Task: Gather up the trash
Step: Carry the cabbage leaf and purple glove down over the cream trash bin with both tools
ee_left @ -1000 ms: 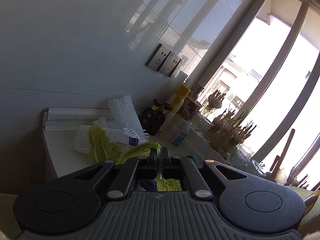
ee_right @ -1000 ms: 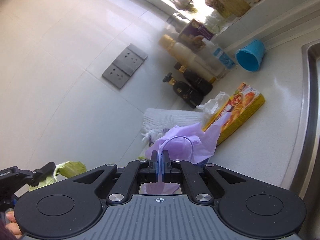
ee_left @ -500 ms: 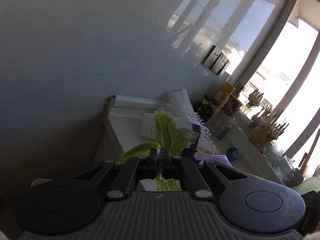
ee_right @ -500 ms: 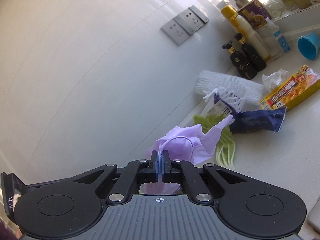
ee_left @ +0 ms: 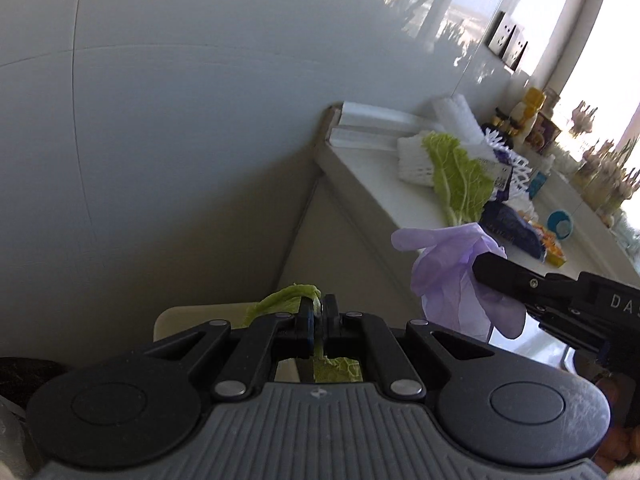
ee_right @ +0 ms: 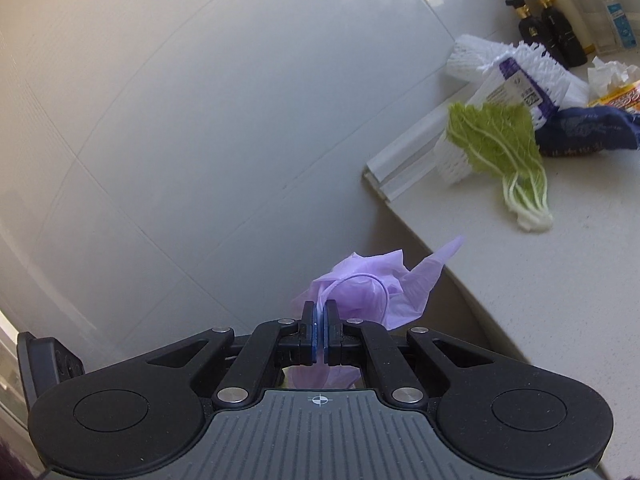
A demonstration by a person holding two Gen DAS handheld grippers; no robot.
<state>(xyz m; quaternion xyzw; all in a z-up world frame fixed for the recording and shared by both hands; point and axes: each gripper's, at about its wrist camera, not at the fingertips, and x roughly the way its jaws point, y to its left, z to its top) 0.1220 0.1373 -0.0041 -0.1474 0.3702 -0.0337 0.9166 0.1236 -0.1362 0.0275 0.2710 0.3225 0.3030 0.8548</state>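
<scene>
My left gripper [ee_left: 319, 307] is shut on a green cabbage leaf [ee_left: 280, 303], held off the left end of the counter above a pale bin rim [ee_left: 176, 318]. My right gripper [ee_right: 319, 312] is shut on a crumpled purple glove [ee_right: 360, 288]; in the left wrist view the same glove [ee_left: 452, 268] hangs from the right gripper's black fingers [ee_left: 508, 276], beside the counter edge. Another cabbage leaf [ee_right: 500, 140] lies on the counter with white foam netting [ee_right: 516, 64], a dark blue wrapper [ee_right: 588, 132] and a yellow snack packet [ee_right: 620, 98].
The white counter [ee_right: 540, 280] ends at a corner against the tiled wall [ee_right: 200, 100]. Dark bottles [ee_right: 548, 24] and other containers stand along the back. A blue cup [ee_left: 560, 224] sits farther along, near the window sill with garlic bulbs [ee_left: 604, 176].
Both grippers have swung left, off the counter's end, carrying the leaf and the glove. The left view has dropped toward the bin rim. The right gripper has come into the left wrist view.
</scene>
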